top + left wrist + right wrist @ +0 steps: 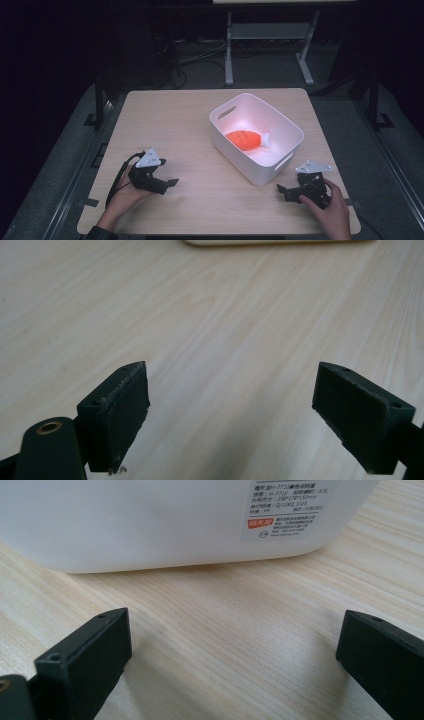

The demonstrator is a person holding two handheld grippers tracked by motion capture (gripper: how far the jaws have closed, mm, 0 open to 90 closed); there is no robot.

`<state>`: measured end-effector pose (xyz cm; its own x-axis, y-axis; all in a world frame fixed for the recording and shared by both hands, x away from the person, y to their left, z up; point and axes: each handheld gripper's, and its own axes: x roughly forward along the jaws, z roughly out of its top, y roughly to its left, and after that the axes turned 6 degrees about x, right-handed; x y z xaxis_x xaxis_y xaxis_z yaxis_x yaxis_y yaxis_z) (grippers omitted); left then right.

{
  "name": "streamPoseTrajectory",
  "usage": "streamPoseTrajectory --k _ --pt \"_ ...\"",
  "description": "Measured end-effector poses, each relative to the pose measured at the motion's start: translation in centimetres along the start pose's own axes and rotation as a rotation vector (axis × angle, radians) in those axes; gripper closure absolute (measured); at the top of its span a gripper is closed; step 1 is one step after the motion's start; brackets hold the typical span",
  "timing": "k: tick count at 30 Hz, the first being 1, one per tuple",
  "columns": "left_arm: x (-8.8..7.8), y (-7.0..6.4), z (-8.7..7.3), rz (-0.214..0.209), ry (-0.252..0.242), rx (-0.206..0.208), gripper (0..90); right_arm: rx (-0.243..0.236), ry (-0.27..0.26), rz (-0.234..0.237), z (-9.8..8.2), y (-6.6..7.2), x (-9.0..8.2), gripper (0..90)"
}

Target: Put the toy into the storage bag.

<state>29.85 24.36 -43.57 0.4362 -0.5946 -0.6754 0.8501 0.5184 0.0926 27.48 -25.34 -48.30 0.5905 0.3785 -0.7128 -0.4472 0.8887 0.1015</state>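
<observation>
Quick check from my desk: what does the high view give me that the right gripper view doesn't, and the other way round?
High view alone: the orange fish toy lying inside the white bin, plus the left hand-held gripper, open, resting on the table.
Right gripper view alone: the printed label on the bin's outer wall, with bare wood between the right hand-held gripper and that wall.
Both: the bin, the wooden tabletop, and the right hand-held gripper open.
</observation>
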Motion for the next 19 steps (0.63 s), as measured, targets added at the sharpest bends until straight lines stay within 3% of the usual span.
streamPoseTrajectory --k 8,19 --pt "0.0 -0.4 -2.7 0.024 -0.004 -0.046 14.2 0.0 0.001 0.0 0.0 0.0 0.0 0.7" --pt "0.2 -0.6 -3.6 0.036 0.022 -0.051 13.8 0.0 0.0 0.0 0.0 0.0 0.0 0.7"
